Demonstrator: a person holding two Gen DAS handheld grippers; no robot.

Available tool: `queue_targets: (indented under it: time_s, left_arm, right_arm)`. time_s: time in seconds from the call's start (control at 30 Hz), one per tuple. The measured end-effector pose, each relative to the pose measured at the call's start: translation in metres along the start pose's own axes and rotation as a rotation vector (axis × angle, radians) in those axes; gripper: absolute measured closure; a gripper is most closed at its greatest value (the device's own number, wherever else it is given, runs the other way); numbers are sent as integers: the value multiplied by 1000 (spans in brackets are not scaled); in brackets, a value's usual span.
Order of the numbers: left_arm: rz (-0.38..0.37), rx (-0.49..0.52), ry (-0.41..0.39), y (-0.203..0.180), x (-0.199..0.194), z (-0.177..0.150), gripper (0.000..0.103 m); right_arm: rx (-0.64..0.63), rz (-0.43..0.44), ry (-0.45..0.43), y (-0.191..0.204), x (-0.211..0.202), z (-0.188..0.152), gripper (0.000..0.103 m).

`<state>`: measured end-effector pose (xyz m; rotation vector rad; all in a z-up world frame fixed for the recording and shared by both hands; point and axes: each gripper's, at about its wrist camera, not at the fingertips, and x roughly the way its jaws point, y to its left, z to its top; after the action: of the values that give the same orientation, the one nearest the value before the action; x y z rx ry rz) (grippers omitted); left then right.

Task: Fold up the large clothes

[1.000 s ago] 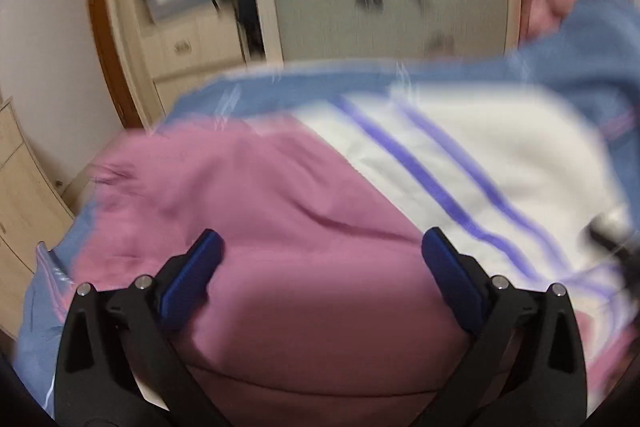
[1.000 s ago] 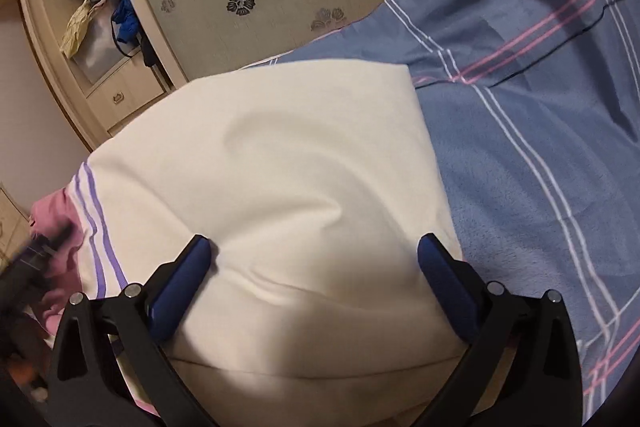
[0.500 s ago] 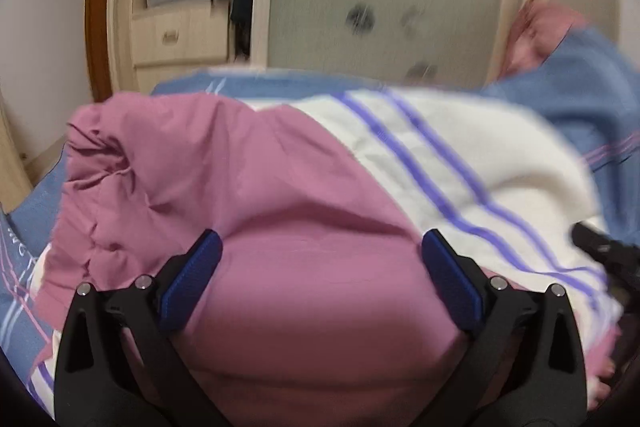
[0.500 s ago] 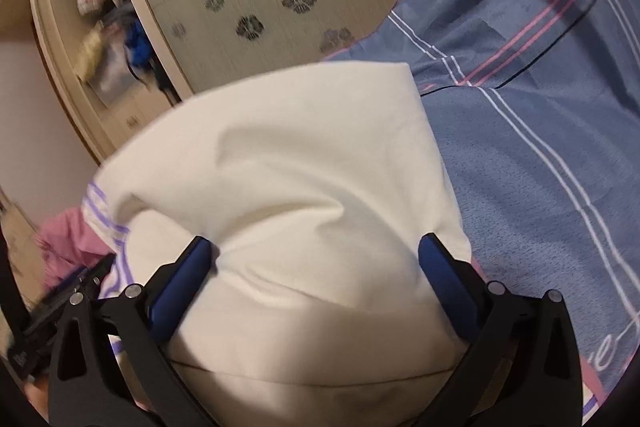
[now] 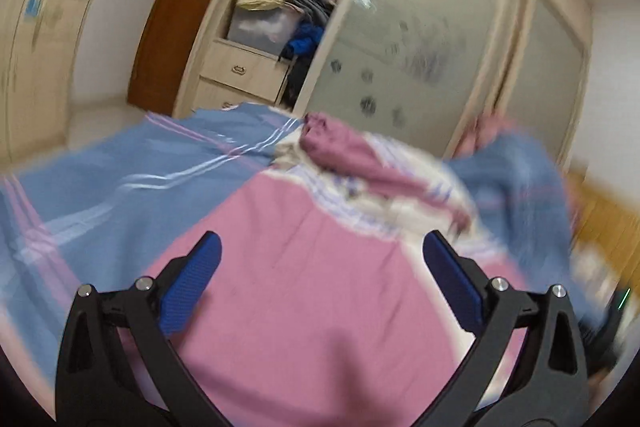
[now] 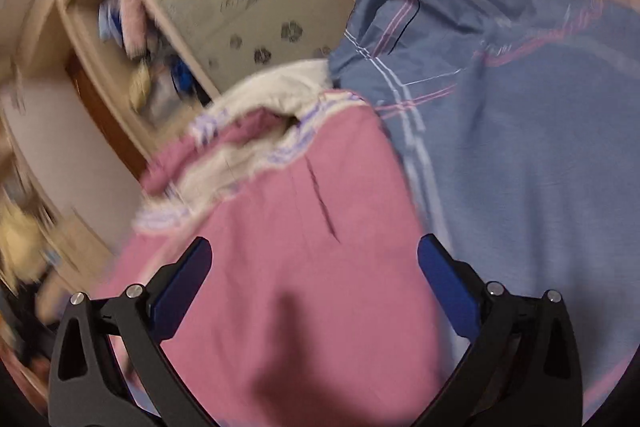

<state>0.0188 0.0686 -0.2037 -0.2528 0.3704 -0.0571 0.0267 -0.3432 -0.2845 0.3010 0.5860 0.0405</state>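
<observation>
Left wrist view, reading left to right. Blue striped bedsheet (image 5: 100,195) is lying off the left finger's outer side, running away ahead. Left gripper (image 5: 320,279) is hanging with its fingers spread wide, blue pads (image 5: 192,279) well apart, nothing pinched between them. Pink panel of the garment (image 5: 304,287) is filling the gap between the fingers and passing beneath them; contact with the pads cannot be told through the blur. Ahead of the fingertips the cream band with purple stripes is bunching, with a pink sleeve (image 5: 344,151) lying across it. Far ahead: wardrobe (image 5: 256,67) with drawers and a frosted sliding door.

Right wrist view, same order. Wardrobe is lying ahead and off to the left of the fingers. Right gripper (image 6: 314,271) is likewise spread, pads wide apart, gripping nothing. The pink panel (image 6: 288,287) is sitting between and under the fingers, cream-and-purple trim crumpled just ahead of the tips. The bedsheet (image 6: 520,147) is spreading off the right finger's outer side.

Judgement: the garment is lying on the bed in a rough heap, partly folded, its far end rumpled. Both tools appear to be between grasps, mid-fold. Next move likely calls for each gripper to be dropping onto an edge or corner of the pink panel, closing on the cloth alone without snagging the sheet below, then smoothing the bunched far end before another fold.
</observation>
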Motion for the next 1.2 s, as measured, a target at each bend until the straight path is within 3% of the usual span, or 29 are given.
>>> queue_targets:
  time_s: [0.07, 0.13, 0.2, 0.27, 0.37, 0.5, 0.57, 0.7, 0.8, 0.83, 0.97, 1.0, 1.1, 1.2]
  left_arm:
    - [97, 230, 36, -11, -19, -15, 2]
    - [150, 361, 67, -14, -29, -22, 2]
    - [130, 442, 83, -10, -36, -22, 2]
    - [147, 567, 133, -15, -32, -20, 2]
    - [141, 772, 208, -28, -25, -21, 2]
    - [99, 949, 361, -29, -11, -28, 2]
    - [110, 1042, 377, -30, -12, -39, 2]
    - [64, 1039, 441, -32, -5, -53, 2]
    - [81, 1035, 420, -33, -2, -63, 2]
    - [87, 996, 399, -31, -3, -63, 2]
    - [56, 754, 385, -14, -1, -59, 2]
    - [64, 742, 371, -13, -1, -62, 2]
    - [148, 851, 303, -27, 0, -78, 2]
    - [216, 934, 236, -42, 2, -84, 2]
  right_arm:
    - [-202, -105, 23, 13, -12, -7, 1]
    - [-369, -177, -10, 23, -26, -12, 1]
    - [-474, -197, 39, 29, -26, -17, 1]
    - [-586, -208, 110, 36, -19, -20, 1]
    - [-751, -221, 151, 52, -16, -29, 1]
    - [-844, -229, 218, 64, -10, -33, 1]
    - [-876, -237, 218, 68, -9, -37, 1]
    - [-832, -209, 235, 70, -6, -38, 1]
    - [-746, -186, 223, 77, -10, -40, 1]
    - [-675, -137, 218, 84, -14, -41, 1]
    - [-304, 314, 288, 109, -21, -53, 1]
    - [-269, 351, 288, 120, -18, -59, 1]
    - [-343, 262, 259, 152, -9, -73, 1]
    - [-381, 244, 256, 163, -6, -82, 1]
